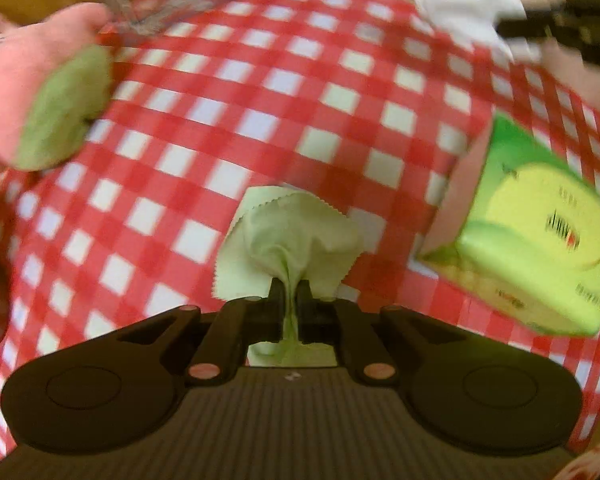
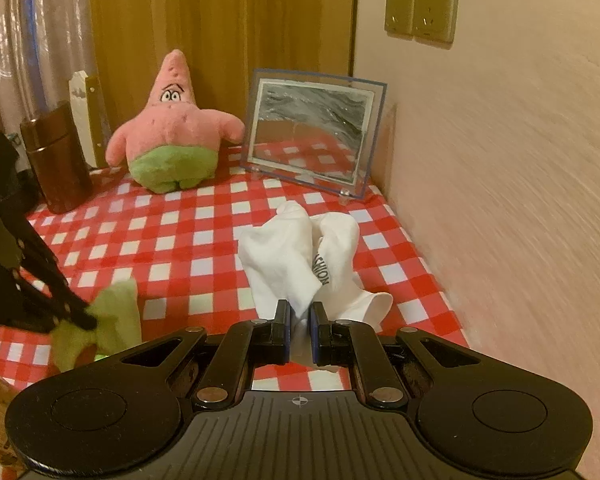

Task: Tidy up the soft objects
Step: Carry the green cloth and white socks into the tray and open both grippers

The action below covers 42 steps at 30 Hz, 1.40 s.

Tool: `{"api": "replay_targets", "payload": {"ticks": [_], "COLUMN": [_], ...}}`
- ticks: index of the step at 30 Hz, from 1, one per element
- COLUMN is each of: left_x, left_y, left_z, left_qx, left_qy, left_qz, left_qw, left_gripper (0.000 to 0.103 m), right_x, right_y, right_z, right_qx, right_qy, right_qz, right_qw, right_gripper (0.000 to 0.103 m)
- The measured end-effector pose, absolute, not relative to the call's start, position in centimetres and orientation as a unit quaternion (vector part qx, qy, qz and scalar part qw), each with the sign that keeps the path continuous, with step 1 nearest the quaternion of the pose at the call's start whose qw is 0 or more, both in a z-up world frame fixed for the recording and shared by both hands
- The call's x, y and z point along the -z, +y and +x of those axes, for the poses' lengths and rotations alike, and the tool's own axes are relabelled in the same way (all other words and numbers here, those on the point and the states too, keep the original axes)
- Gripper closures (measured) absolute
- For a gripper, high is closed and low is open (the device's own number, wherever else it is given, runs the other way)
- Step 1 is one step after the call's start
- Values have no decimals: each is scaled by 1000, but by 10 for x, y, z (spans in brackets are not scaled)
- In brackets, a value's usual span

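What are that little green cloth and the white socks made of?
The green cloth looks like thin matte microfiber: zigzag-cut edges, soft folds where it is pinched. The white socks look like knitted cotton or a blend, matte and bunching loosely; I can't tell which.

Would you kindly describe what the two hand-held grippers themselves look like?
Both are matte black. The left hand-held gripper has black fingers, a ribbed base, two round side discs and coppery pivot pins. The right hand-held gripper matches, but with blue-edged pads and a small crosshair mark on the base.
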<state>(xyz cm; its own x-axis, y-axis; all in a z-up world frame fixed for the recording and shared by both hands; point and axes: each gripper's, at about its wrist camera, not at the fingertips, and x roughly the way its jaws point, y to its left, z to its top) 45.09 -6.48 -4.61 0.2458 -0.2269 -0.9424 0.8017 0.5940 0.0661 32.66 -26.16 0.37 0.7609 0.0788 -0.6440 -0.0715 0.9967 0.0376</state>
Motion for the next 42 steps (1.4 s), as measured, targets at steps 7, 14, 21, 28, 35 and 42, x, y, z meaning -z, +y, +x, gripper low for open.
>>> {"api": "replay_targets", "payload": {"ticks": [7,14,21,28,35,42], "left_x": [-6,-59,-107,-136,-146,-150], "left_y": [-39,-15,13,47,85,131], "left_z": [443,406,354,297,248,216], "left_qx": [299,257,215,186,149,106], "left_qy": [483,448,412,385,379,373], "left_qz": [207,139,112,80,56,38], "left_qw": [797,845,878,900,912,921], "left_gripper": [98,98,98,98,98,98], "right_x": [-16,-39,-56,-75,-87,-84], "right_y": [-253,-233,-198,-171,-134,-98], "right_z": [321,302,278,250,227,220], "right_qx": [-50,-82,-117,-154,-197,-229], "right_qy": [331,306,282,257,240,240], "right_qz": [19,35,29,45,41,38], "right_qw": [942,948,952,953,950,943], "right_gripper": [94,94,94,94,94,94]}}
